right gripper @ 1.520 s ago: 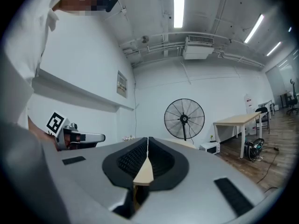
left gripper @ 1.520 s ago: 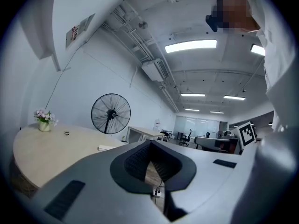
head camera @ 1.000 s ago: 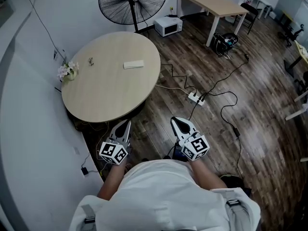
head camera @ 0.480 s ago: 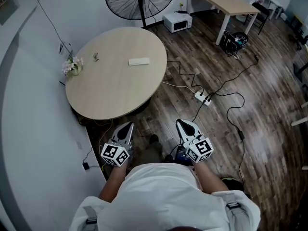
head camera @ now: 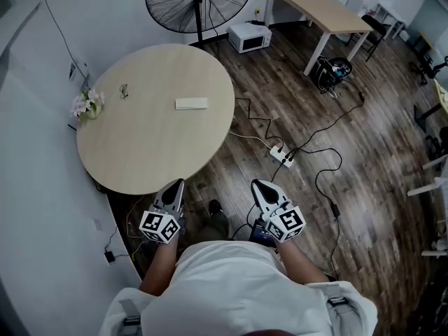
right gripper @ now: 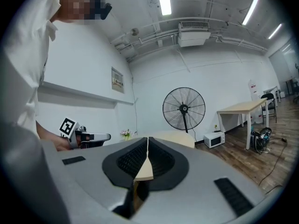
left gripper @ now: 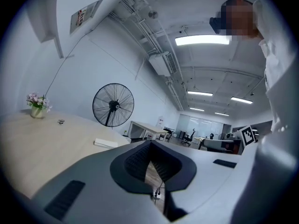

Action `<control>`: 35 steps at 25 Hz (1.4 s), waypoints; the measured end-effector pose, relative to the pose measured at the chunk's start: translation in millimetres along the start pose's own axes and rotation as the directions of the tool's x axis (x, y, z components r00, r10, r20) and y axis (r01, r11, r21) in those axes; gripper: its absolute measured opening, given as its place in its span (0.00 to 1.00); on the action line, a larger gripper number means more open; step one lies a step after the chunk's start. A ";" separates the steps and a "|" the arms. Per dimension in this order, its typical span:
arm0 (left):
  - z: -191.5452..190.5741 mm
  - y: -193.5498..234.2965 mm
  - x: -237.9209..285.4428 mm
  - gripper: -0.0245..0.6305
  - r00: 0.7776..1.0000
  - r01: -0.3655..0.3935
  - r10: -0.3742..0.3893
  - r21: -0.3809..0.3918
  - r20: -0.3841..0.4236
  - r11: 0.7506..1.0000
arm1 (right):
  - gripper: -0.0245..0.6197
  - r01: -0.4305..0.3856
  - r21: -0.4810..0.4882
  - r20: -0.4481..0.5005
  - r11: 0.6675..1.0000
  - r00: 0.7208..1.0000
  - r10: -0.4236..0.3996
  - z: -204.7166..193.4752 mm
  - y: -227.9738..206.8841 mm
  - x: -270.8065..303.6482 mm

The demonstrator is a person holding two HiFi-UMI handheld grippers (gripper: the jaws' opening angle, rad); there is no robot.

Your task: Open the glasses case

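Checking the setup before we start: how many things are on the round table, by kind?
White glasses case: 1
Vase of flowers: 1
Small dark item, likely glasses: 1
Total: 3

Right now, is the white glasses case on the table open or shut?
Shut. The glasses case lies flat on the round table as one low white block, with no lid raised.

Head view: high, looking steeply down on the bench (head camera: 140, 145) from afar. Gripper views: low, level, side by side; all three share bench and fan (head camera: 199, 2).
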State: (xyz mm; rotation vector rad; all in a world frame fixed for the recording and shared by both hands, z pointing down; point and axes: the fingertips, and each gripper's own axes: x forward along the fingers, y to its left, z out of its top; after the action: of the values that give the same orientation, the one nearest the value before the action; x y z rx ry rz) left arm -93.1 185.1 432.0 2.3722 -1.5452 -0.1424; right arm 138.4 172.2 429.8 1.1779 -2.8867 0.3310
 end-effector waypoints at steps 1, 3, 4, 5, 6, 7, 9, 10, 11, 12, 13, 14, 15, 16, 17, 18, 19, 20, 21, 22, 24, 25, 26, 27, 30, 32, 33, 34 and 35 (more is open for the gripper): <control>3.7 6.4 11.2 0.06 1.000 -0.001 0.001 -0.003 0.007 1.000 | 0.08 -0.004 -0.011 -0.010 1.000 1.000 0.004 1.8 -7.4 9.9; 12.0 20.8 33.7 0.06 1.000 0.001 0.000 -0.012 0.013 1.000 | 0.08 -0.009 -0.029 -0.021 1.000 1.000 0.008 10.0 -22.2 33.6; 16.2 28.9 45.4 0.06 1.000 0.003 -0.003 -0.014 0.012 1.000 | 0.08 -0.009 -0.034 -0.022 0.999 1.000 0.008 16.3 -29.3 47.5; 20.2 37.5 57.0 0.06 1.000 0.005 -0.005 -0.013 0.009 1.000 | 0.08 -0.009 -0.038 -0.021 0.999 1.000 0.008 22.9 -35.9 62.0; 23.7 46.3 68.0 0.06 1.000 0.005 -0.005 -0.012 0.005 1.000 | 0.08 -0.010 -0.039 -0.017 0.999 1.000 0.009 29.0 -41.4 75.9; 27.1 55.1 78.4 0.06 1.000 0.004 -0.004 -0.013 0.003 1.000 | 0.08 -0.012 -0.041 -0.014 0.999 1.000 0.011 34.1 -45.9 88.8; 34.0 70.8 97.8 0.06 1.000 0.001 -0.001 -0.019 0.006 1.000 | 0.08 -0.021 -0.047 -0.010 0.999 1.000 0.021 42.2 -53.1 111.1; 37.9 77.4 107.5 0.06 1.000 0.001 -0.001 -0.018 0.011 1.000 | 0.08 -0.026 -0.055 -0.010 0.998 1.000 0.026 45.6 -56.6 121.3; 42.1 83.3 117.0 0.06 1.000 0.003 -0.003 -0.015 0.016 1.000 | 0.08 -0.030 -0.064 -0.011 0.997 1.000 0.029 48.7 -60.1 131.0; 45.9 88.8 125.7 0.06 1.000 0.005 -0.004 -0.010 0.021 1.000 | 0.08 -0.031 -0.074 -0.012 0.997 0.999 0.030 51.2 -63.3 139.9; 48.9 94.0 133.3 0.06 1.000 0.005 -0.005 -0.004 0.025 1.000 | 0.08 -0.031 -0.083 -0.014 0.996 0.999 0.030 52.8 -66.1 147.9; 51.2 99.0 139.8 0.06 1.000 0.005 -0.005 0.001 0.029 1.000 | 0.08 -0.031 -0.093 -0.016 0.995 0.999 0.030 53.6 -68.5 155.2; 52.7 103.9 145.6 0.06 1.000 0.002 -0.002 0.005 0.031 1.000 | 0.08 -0.033 -0.104 -0.019 0.994 0.999 0.031 53.8 -70.5 162.3; 53.6 108.7 150.8 0.06 1.000 -0.002 0.002 0.007 0.031 1.000 | 0.08 -0.038 -0.116 -0.025 0.992 0.999 0.036 53.7 -72.3 169.4; 54.3 113.1 155.5 0.06 1.000 -0.007 0.007 0.008 0.031 1.000 | 0.08 -0.047 -0.128 -0.032 0.991 0.999 0.043 53.3 -73.7 176.5; 54.6 117.2 159.6 0.06 0.999 -0.013 0.013 0.009 0.029 1.000 | 0.08 -0.059 -0.138 -0.041 0.989 0.998 0.054 52.7 -75.0 183.4; 54.7 120.7 162.8 0.06 0.999 -0.020 0.020 0.011 0.027 1.000 | 0.08 -0.072 -0.144 -0.049 0.987 0.997 0.066 52.1 -76.4 189.7; 54.6 123.5 165.3 0.06 0.999 -0.029 0.028 0.014 0.025 0.999 | 0.08 -0.086 -0.148 -0.053 0.985 0.995 0.079 52.1 -78.3 195.2; 54.5 125.7 167.7 0.06 0.999 -0.038 0.037 0.017 0.023 0.999 | 0.08 -0.099 -0.151 -0.054 0.984 0.994 0.091 52.9 -81.1 200.3; 54.5 128.4 171.0 0.06 0.999 -0.048 0.048 0.023 0.021 0.999 | 0.08 -0.110 -0.155 -0.054 0.982 0.993 0.103 54.4 -85.5 206.2; 54.8 138.3 183.1 0.06 0.997 -0.070 0.069 0.035 0.018 0.997 | 0.08 -0.127 -0.163 -0.049 0.978 0.991 0.121 57.5 -100.2 223.8; 54.5 145.9 191.4 0.06 0.996 -0.083 0.082 0.041 0.018 0.996 | 0.08 -0.135 -0.165 -0.046 0.977 0.991 0.129 58.0 -109.6 235.2; 53.8 154.3 199.6 0.06 0.995 -0.100 0.099 0.047 0.017 0.994 | 0.08 -0.145 -0.165 -0.047 0.975 0.989 0.139 57.0 -119.1 247.4; 52.5 162.4 206.4 0.06 0.992 -0.122 0.122 0.051 0.015 0.991 | 0.08 -0.160 -0.163 -0.052 0.973 0.987 0.154 54.6 -128.0 259.3; 46.5 178.6 220.5 0.06 0.977 -0.211 0.212 0.046 0.002 0.976 | 0.08 -0.229 -0.152 -0.088 0.961 0.972 0.218 43.8 -149.8 289.8; 44.5 186.5 233.7 0.06 0.964 -0.266 0.267 0.039 -0.001 0.963 | 0.08 -0.279 -0.158 -0.112 0.947 0.958 0.264 40.5 -164.2 309.4; 44.5 190.4 241.8 0.06 0.957 -0.290 0.290 0.036 0.001 0.956 | 0.08 -0.304 -0.166 -0.130 0.938 0.950 0.285 40.2 -171.0 319.9; 44.8 194.4 249.9 0.06 0.951 -0.310 0.310 0.034 0.003 0.950 | 0.08 -0.330 -0.168 -0.158 0.929 0.939 0.305 39.6 -176.7 330.3; 45.0 198.6 257.8 0.06 0.944 -0.329 0.329 0.031 0.003 0.944 | 0.08 -0.358 -0.161 -0.190 0.920 0.926 0.327 38.2 -181.4 340.5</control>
State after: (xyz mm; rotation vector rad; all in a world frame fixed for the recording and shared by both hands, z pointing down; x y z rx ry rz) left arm -171.3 -131.5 471.5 2.0946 -1.9278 -0.0403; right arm 22.4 -196.8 456.3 0.5832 -2.8911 0.1318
